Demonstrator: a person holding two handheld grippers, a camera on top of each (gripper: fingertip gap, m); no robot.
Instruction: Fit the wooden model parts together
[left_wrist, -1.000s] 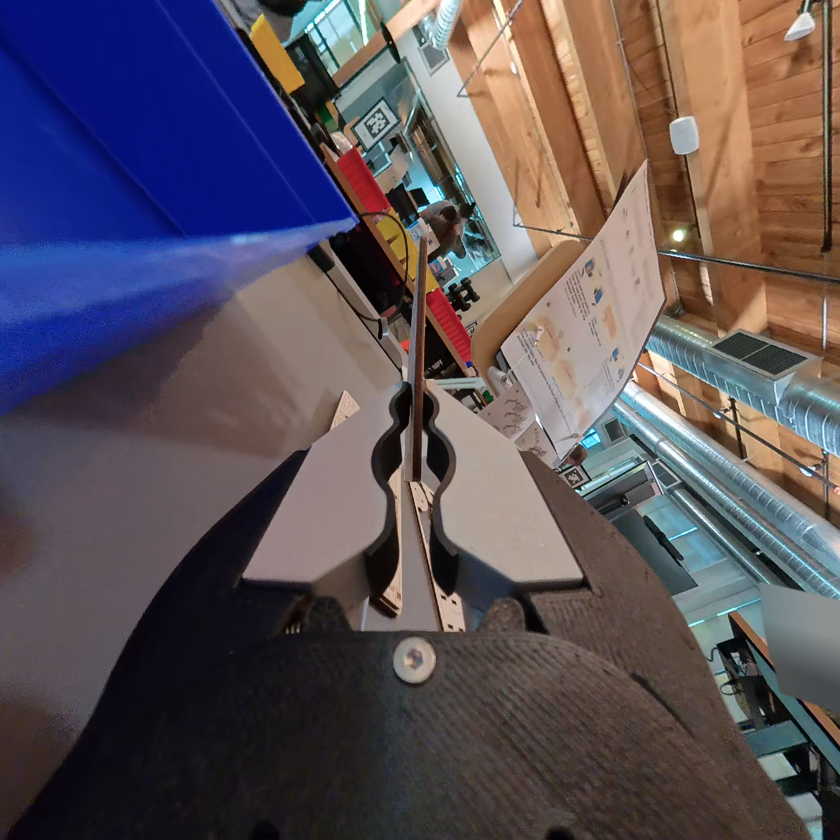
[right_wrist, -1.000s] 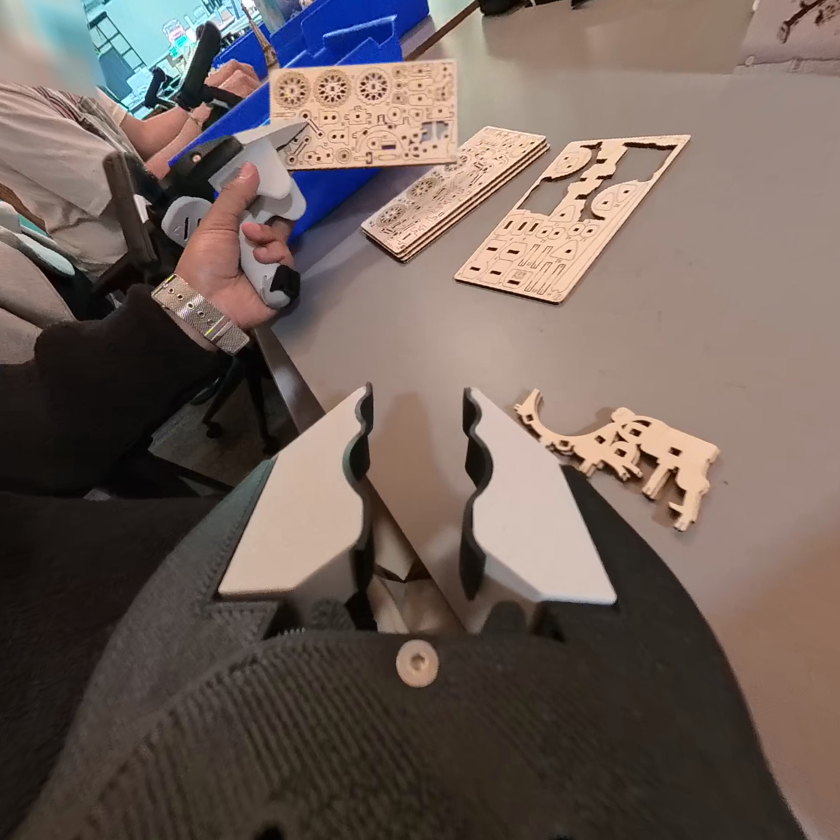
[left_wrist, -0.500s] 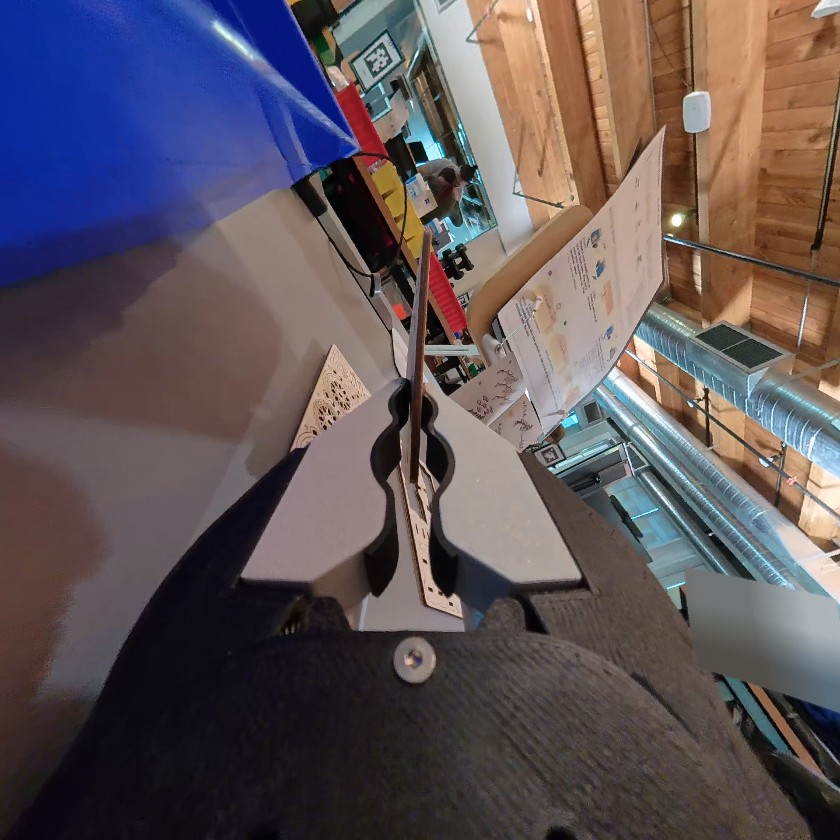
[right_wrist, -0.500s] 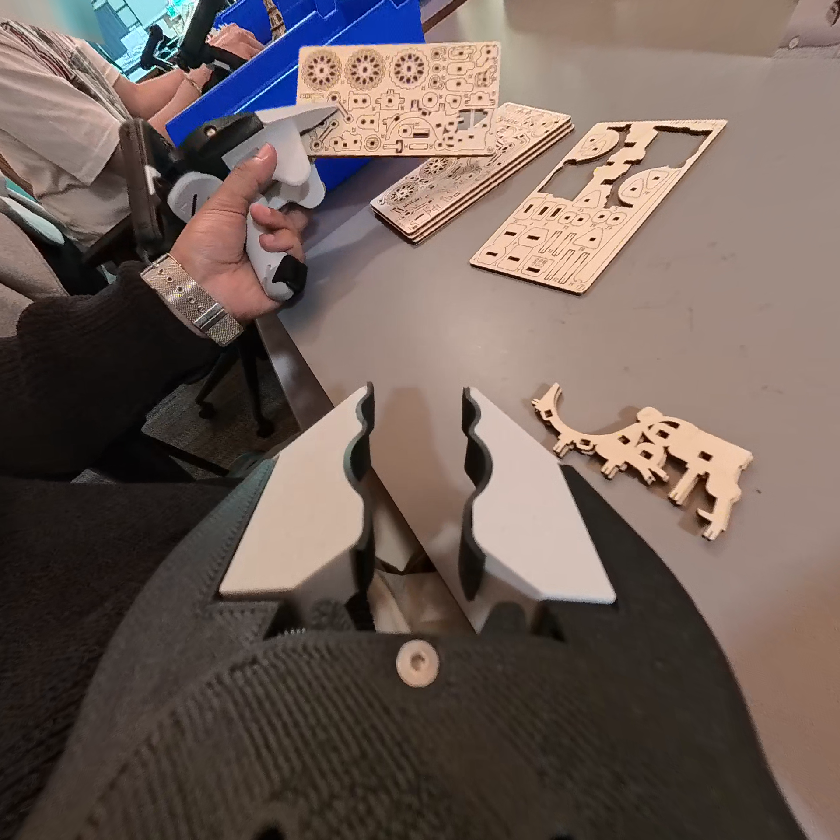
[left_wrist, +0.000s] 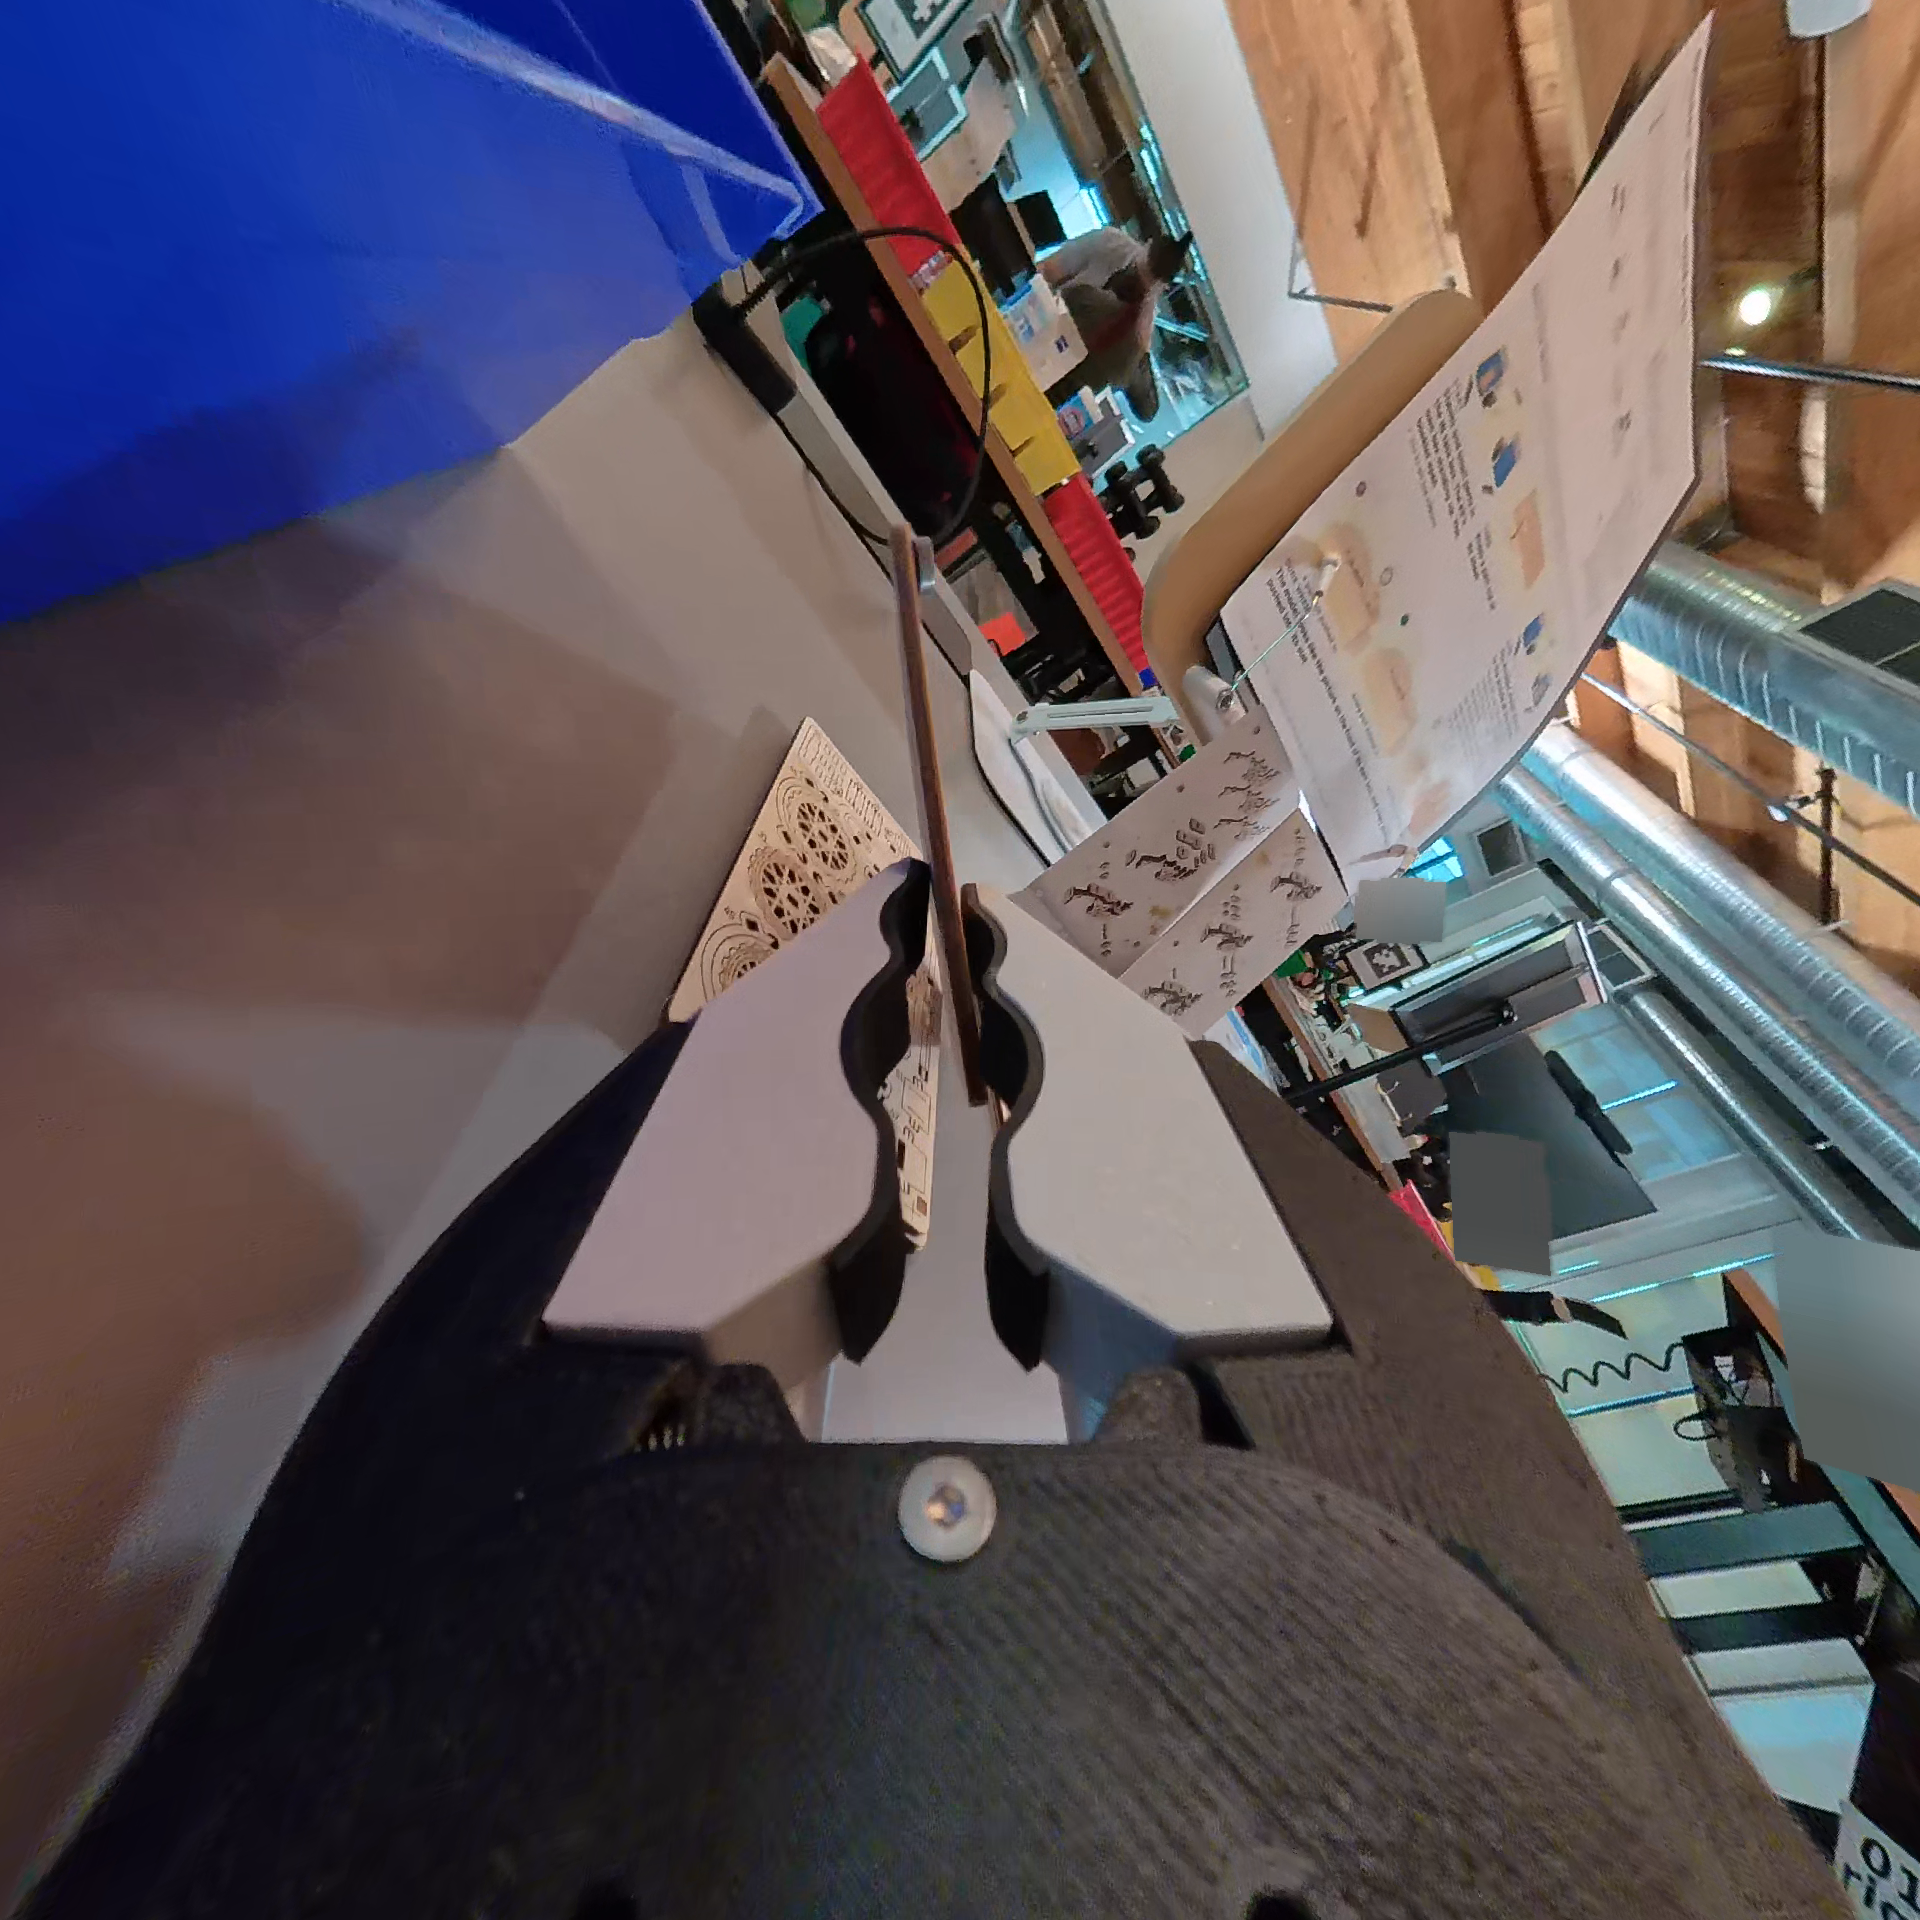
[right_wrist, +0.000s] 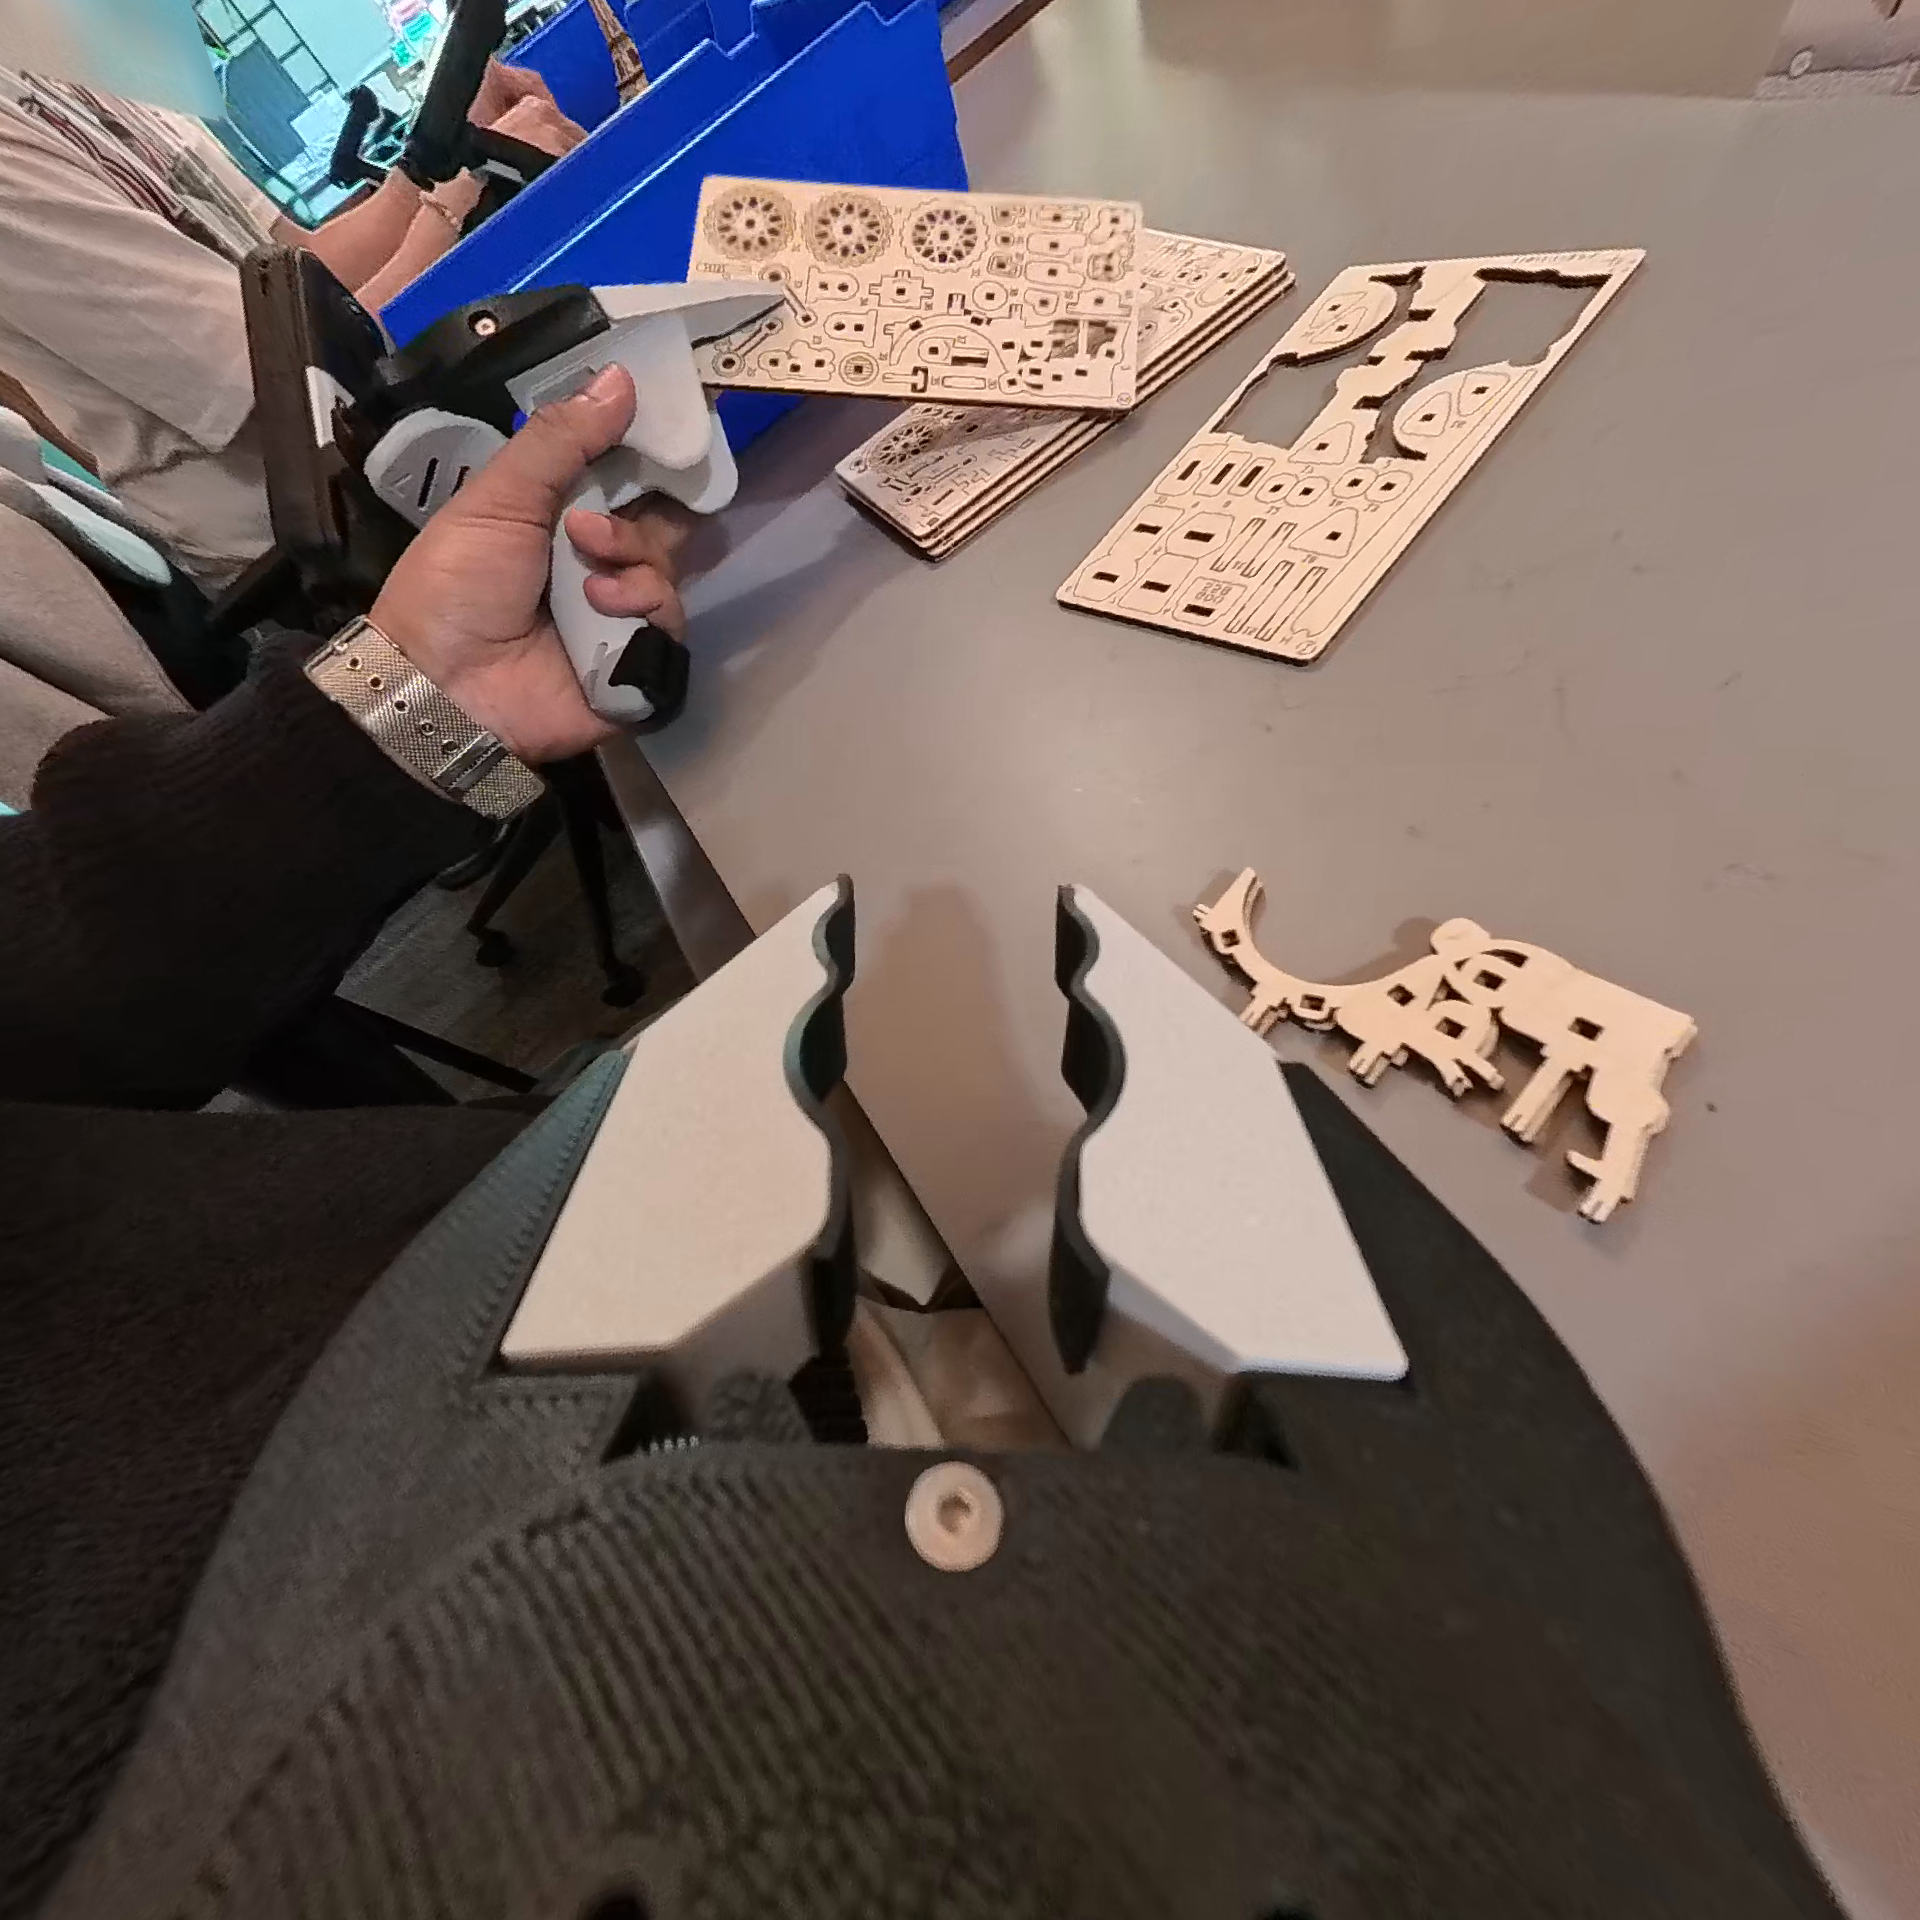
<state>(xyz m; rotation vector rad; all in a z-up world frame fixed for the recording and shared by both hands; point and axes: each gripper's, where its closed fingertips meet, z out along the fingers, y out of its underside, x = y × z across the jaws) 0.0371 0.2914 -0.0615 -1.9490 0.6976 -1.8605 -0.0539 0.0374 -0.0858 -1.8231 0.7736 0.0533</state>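
Note:
My left gripper (left_wrist: 943, 894) is shut on a thin wooden parts sheet (left_wrist: 930, 790), seen edge-on there. The right wrist view shows that gripper (right_wrist: 743, 312) held in a hand, with the sheet (right_wrist: 935, 296) lifted flat above a stack of similar sheets (right_wrist: 1049, 447). My right gripper (right_wrist: 954, 909) is open and empty, low over the grey table (right_wrist: 1558, 779) near its front edge. An assembled wooden piece (right_wrist: 1455, 1029) lies on the table just right of the right gripper. A partly emptied sheet (right_wrist: 1340, 457) lies beyond it.
A blue bin (right_wrist: 748, 177) stands at the table's left, behind the stack; it fills the upper left of the left wrist view (left_wrist: 312, 260). A patterned box (left_wrist: 1184, 904) and a paper instruction sheet (left_wrist: 1486, 520) stand at the far end. Another person sits to the left (right_wrist: 114, 312). The tips of one gripper are about 25 cm away from the tips of the other. To reach the assembled wooden piece (right_wrist: 1455, 1029) in a straight line is about 7 cm for my right fingers, about 35 cm for my left.
The left gripper has tilted and lowered the held sheet toward the stack, bringing more of the table and stack into its view. The right gripper has drifted slightly back and stays open.

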